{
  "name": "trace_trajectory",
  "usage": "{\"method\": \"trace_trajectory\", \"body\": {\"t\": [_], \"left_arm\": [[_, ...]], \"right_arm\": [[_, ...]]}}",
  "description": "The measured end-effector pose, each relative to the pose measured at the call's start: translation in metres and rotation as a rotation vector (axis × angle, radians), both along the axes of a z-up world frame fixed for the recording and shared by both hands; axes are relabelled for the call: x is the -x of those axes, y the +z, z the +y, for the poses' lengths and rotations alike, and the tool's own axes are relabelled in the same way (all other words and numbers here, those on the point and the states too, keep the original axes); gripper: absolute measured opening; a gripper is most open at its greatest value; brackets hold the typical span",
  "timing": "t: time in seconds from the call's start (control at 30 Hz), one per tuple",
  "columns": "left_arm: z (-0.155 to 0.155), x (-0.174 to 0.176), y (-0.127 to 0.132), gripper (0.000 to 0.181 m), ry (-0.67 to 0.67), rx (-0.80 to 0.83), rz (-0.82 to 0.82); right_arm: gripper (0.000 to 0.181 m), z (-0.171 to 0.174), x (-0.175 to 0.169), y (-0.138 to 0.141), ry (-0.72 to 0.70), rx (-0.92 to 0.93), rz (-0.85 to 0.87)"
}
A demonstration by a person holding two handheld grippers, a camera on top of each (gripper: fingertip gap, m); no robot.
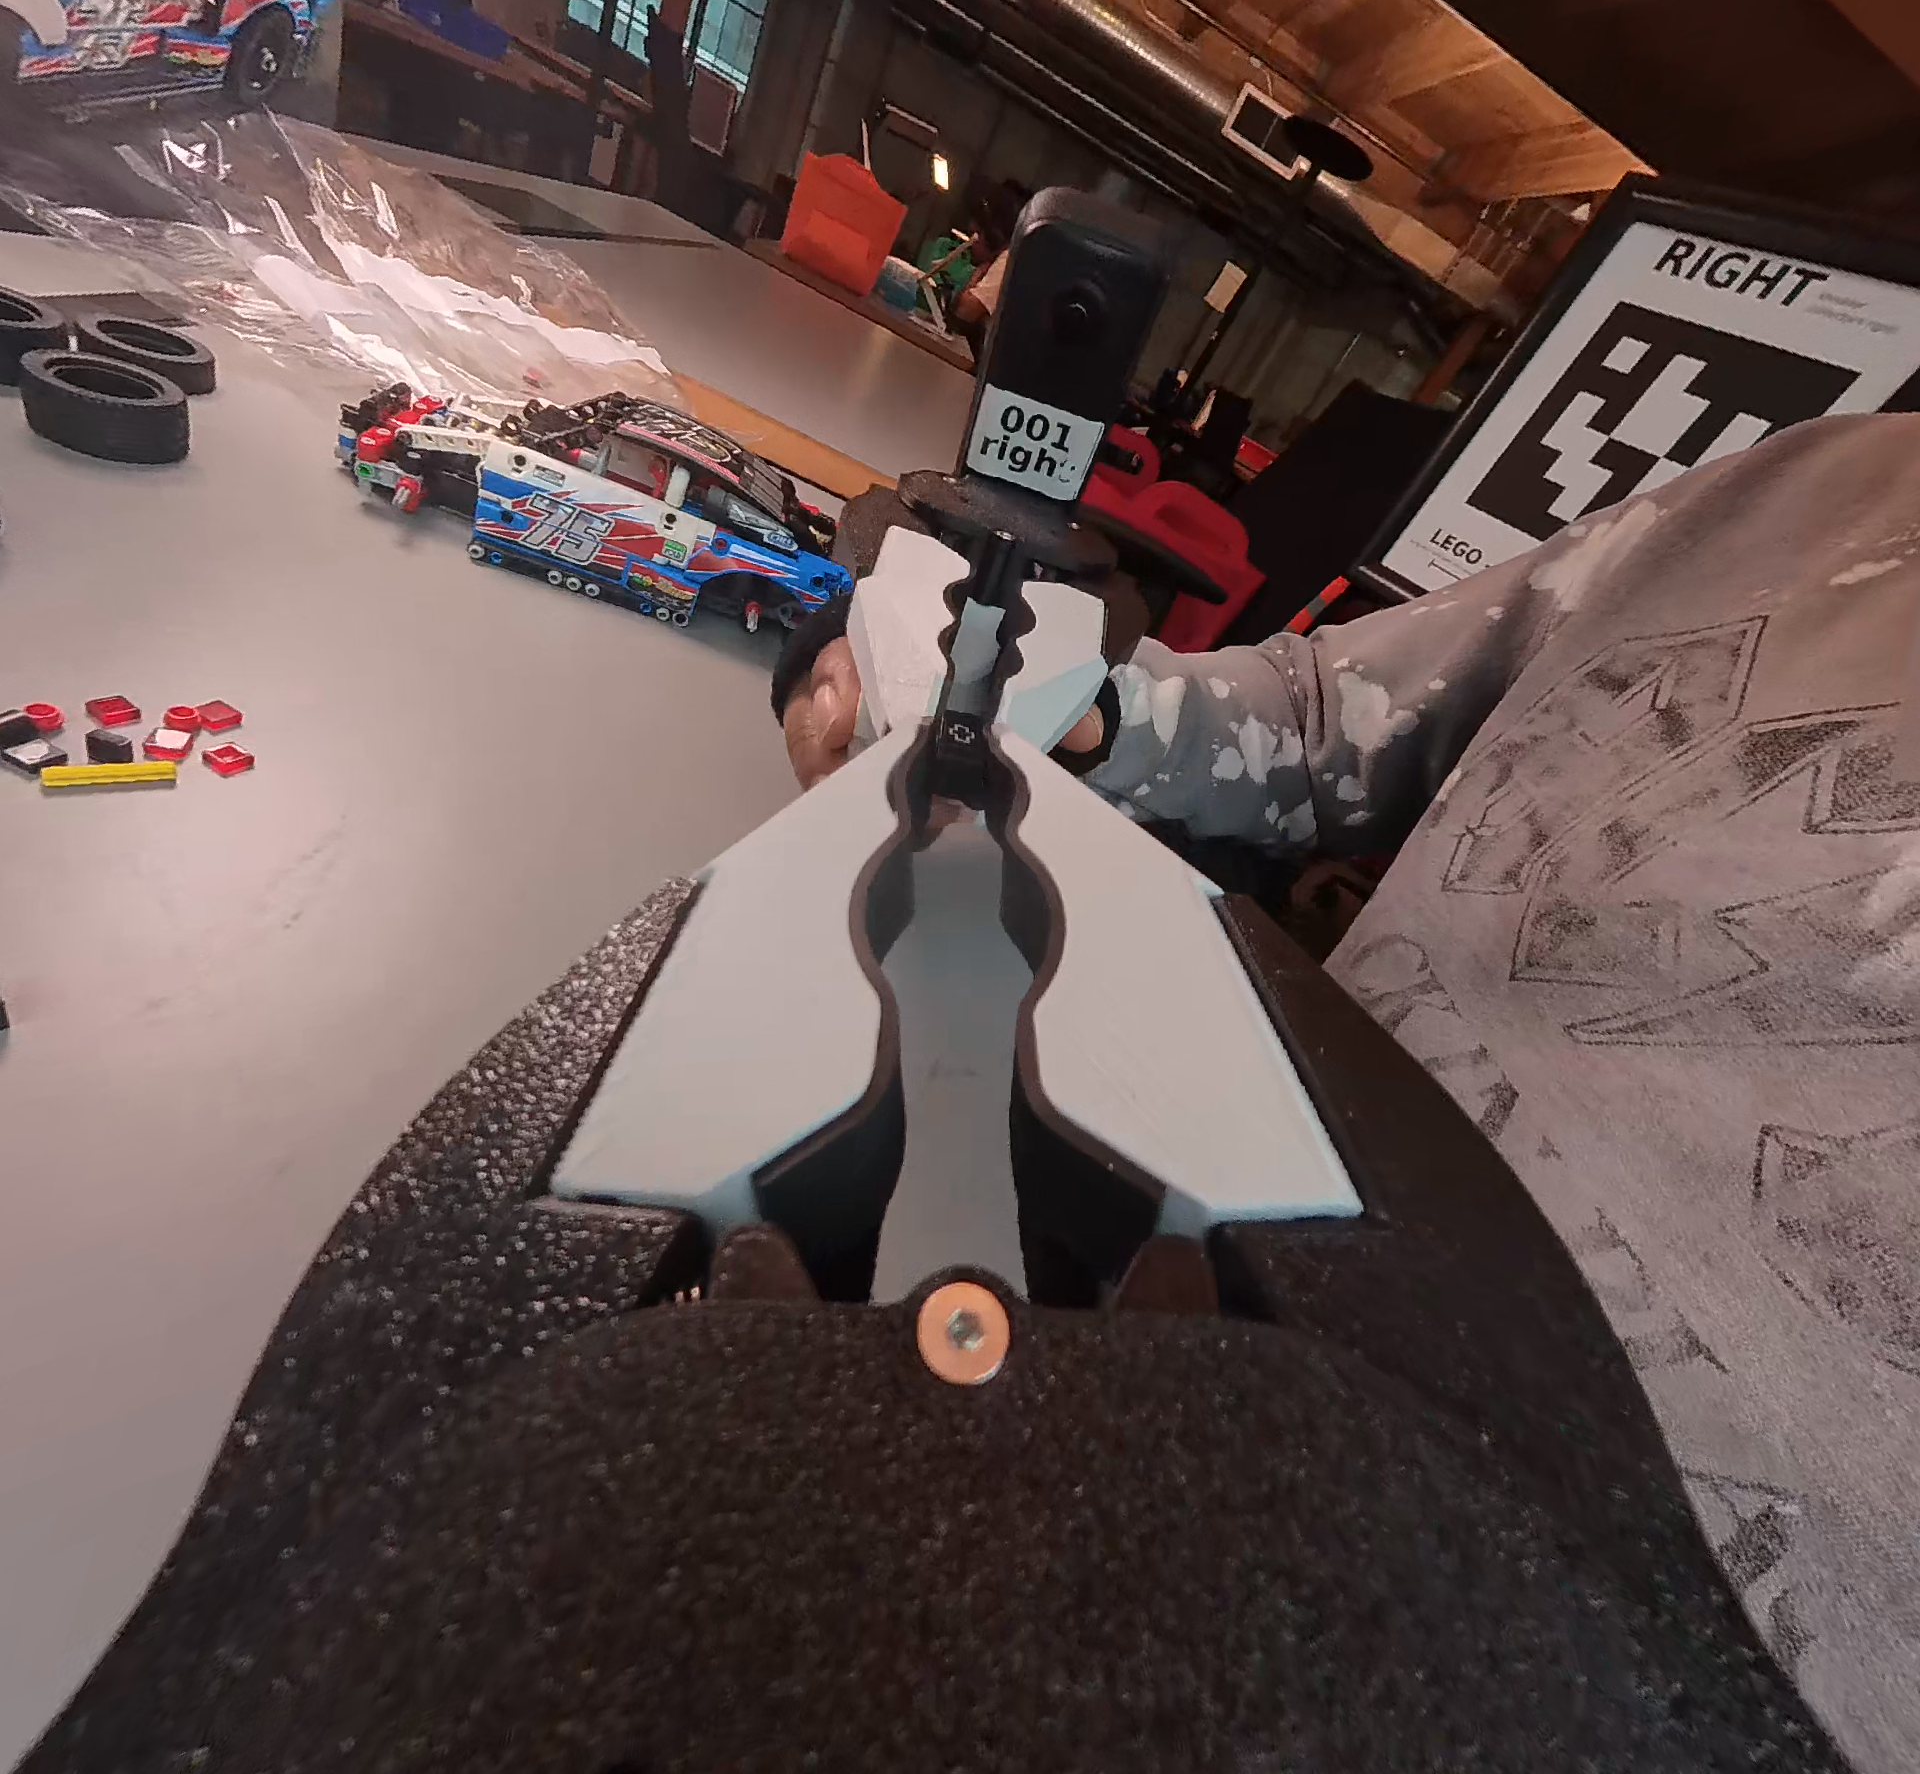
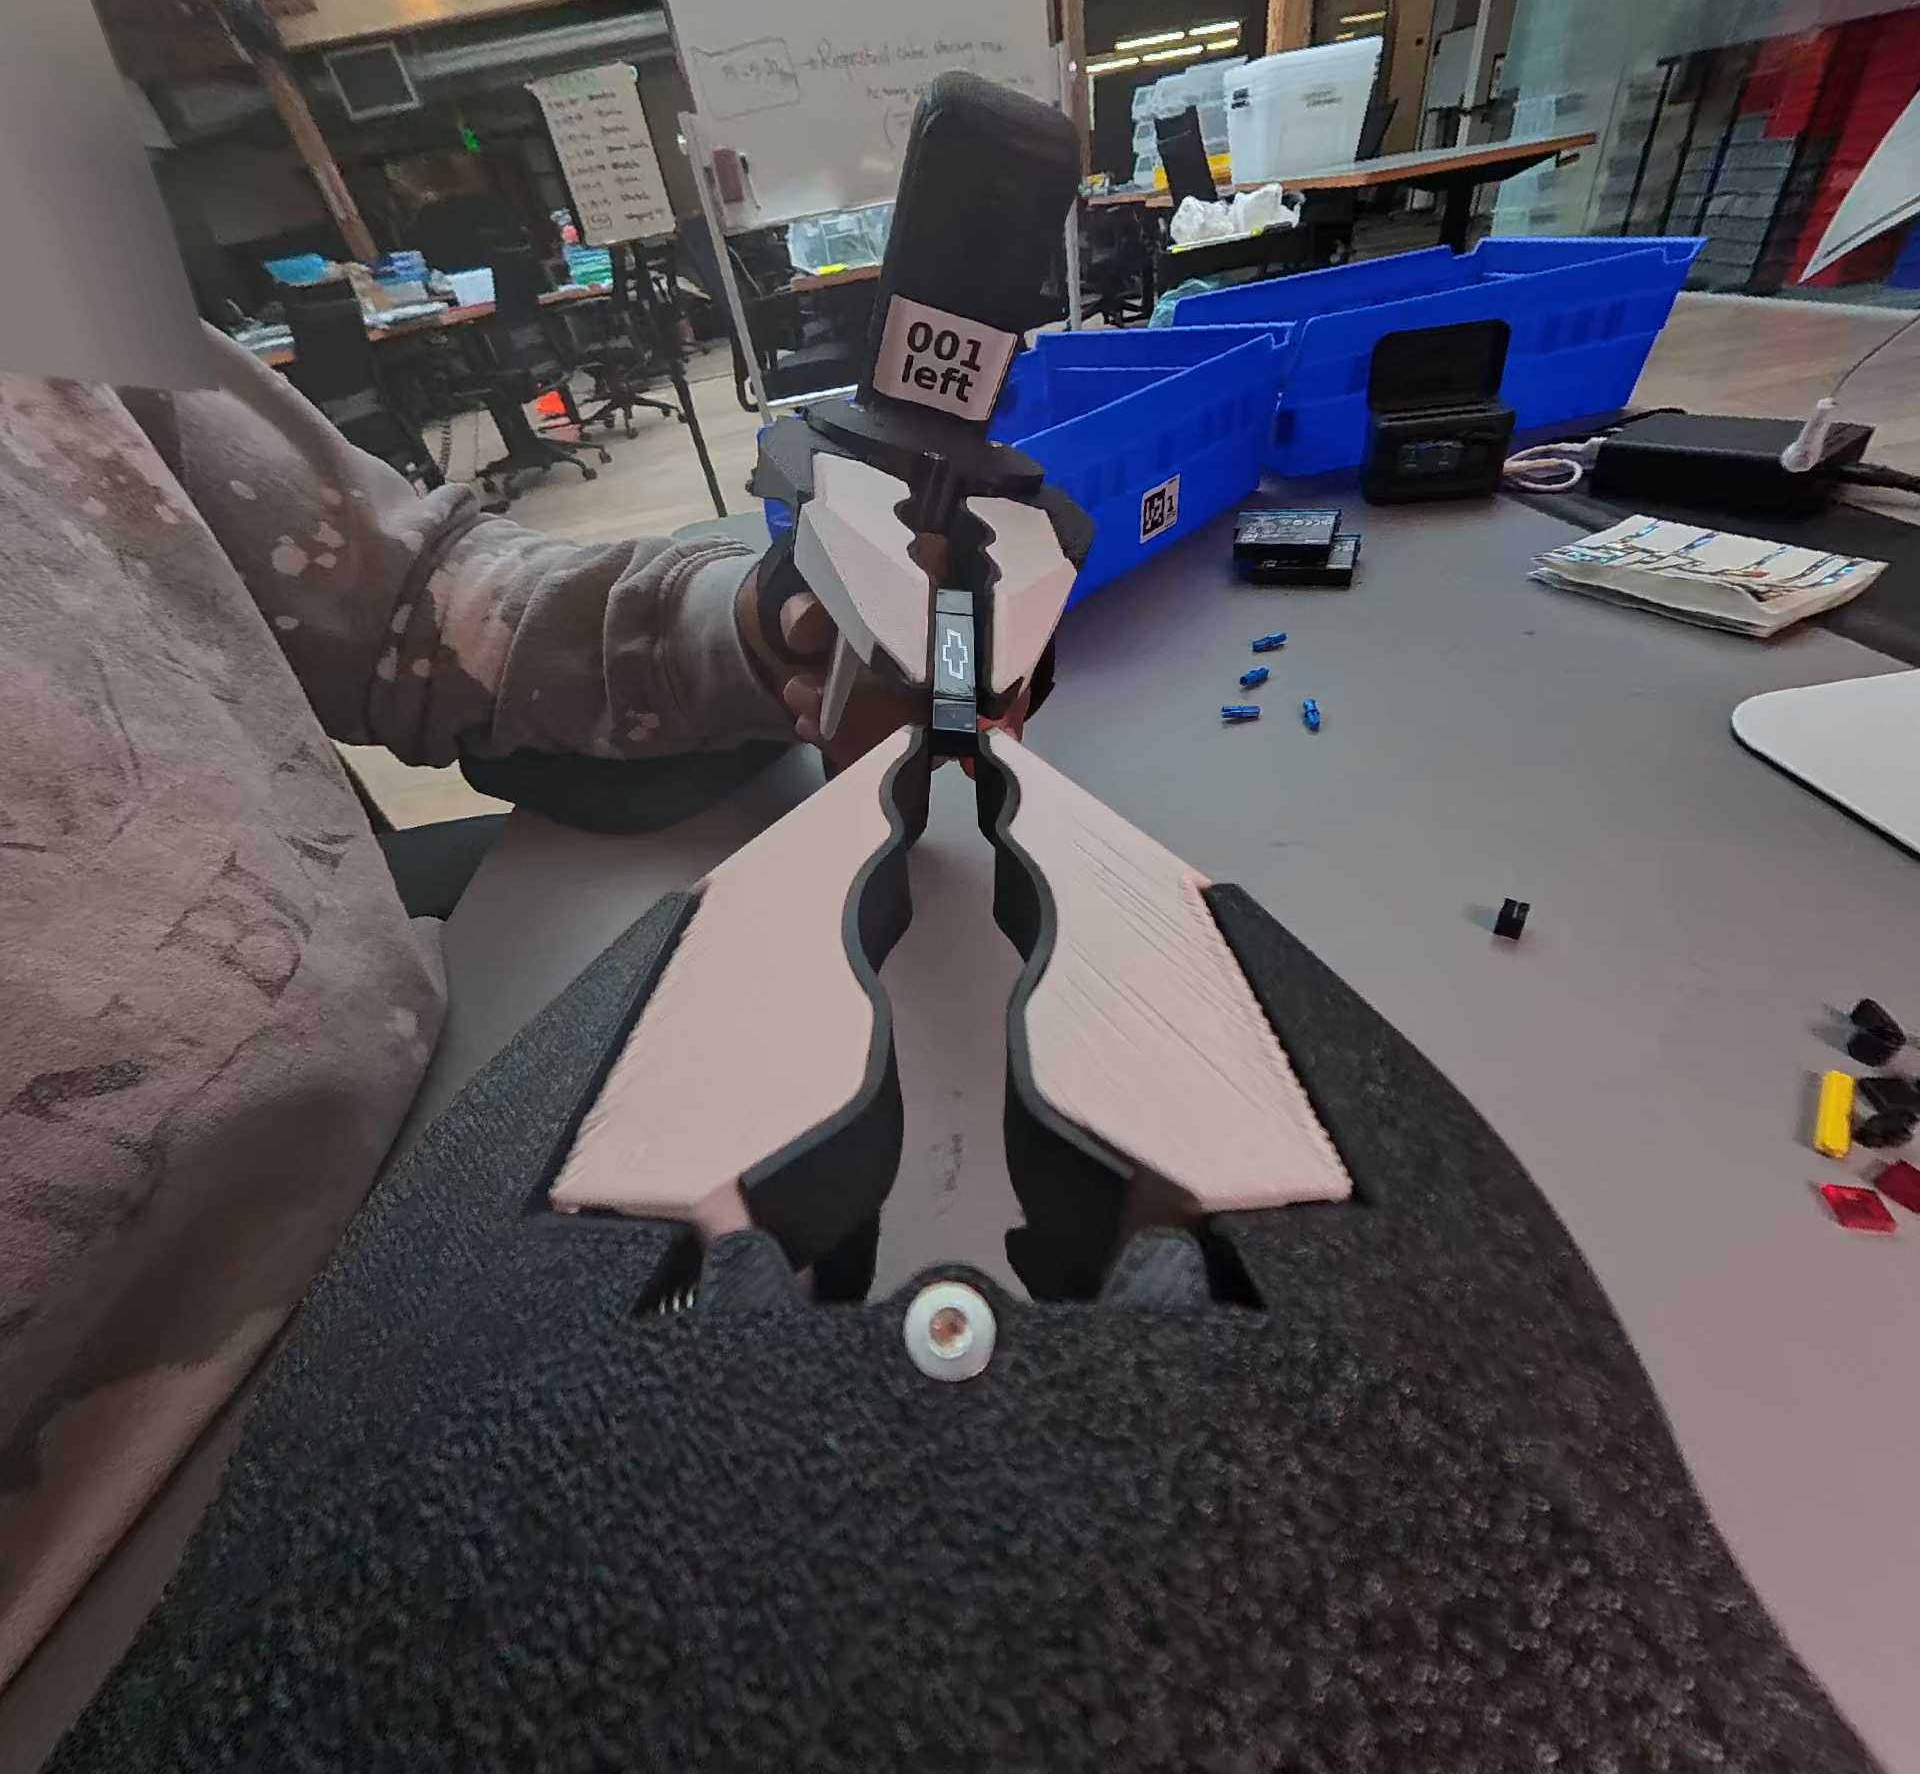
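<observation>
Both hand-held grippers meet tip to tip above the desk (image 2: 1299, 789), and a small black piece with a white emblem (image 2: 954, 659) sits between them: the left hand-held gripper (image 1: 953, 760) has its fingertips closed down on one end, and the right hand-held gripper (image 2: 953, 737) is pinched on the other. Done well, I'd say, this wants the two held dead in line and the squeeze steady, since so short a piece could twist out. The wheel-less toy car (image 1: 623, 519), loose tyres (image 1: 104, 405) and red tiles (image 1: 166, 727) lie well off on the desk.
</observation>
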State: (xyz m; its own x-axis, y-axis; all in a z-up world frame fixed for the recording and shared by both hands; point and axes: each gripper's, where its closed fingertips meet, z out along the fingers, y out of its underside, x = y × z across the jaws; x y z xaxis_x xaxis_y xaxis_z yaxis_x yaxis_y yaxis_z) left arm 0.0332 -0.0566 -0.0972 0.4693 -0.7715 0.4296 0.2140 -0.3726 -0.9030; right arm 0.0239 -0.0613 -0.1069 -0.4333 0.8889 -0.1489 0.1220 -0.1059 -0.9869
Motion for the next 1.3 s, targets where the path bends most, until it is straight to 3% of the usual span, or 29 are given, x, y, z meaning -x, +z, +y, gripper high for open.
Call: {"method": "trace_trajectory", "body": {"t": [0.6,0.83,0.93,1.0,1.07,1.1,1.2,1.3], "left_arm": [[-0.015,-0.007,-0.016,0.006,-0.080,-0.038,0.197],[-0.025,-0.013,-0.022,0.006,-0.066,-0.245,0.492],[-0.026,-0.013,-0.016,0.007,-0.043,-0.301,0.526],[-0.024,-0.010,-0.012,0.006,-0.027,-0.303,0.519],[-0.021,0.003,-0.028,0.006,-0.014,-0.253,0.585],[-0.022,0.007,-0.030,0.007,-0.016,-0.231,0.543],[-0.018,0.011,-0.025,0.006,-0.003,-0.165,0.435],[-0.011,0.011,-0.032,0.006,0.017,-0.138,0.453]], "right_arm": [[0.008,-0.013,-0.010,-0.010,0.109,-0.034,-0.047],[0.008,-0.023,-0.018,-0.013,0.213,0.002,-0.070],[0.008,-0.023,-0.017,-0.004,0.223,0.067,-0.046],[0.008,-0.020,-0.015,0.004,0.201,0.098,-0.005],[0.006,0.005,-0.024,0.047,0.135,0.240,0.174],[0.007,0.017,-0.026,0.054,0.070,0.174,0.202],[0.007,0.025,-0.019,0.045,-0.039,0.092,0.155],[0.008,0.020,-0.005,0.003,-0.065,-0.054,-0.011]]}}
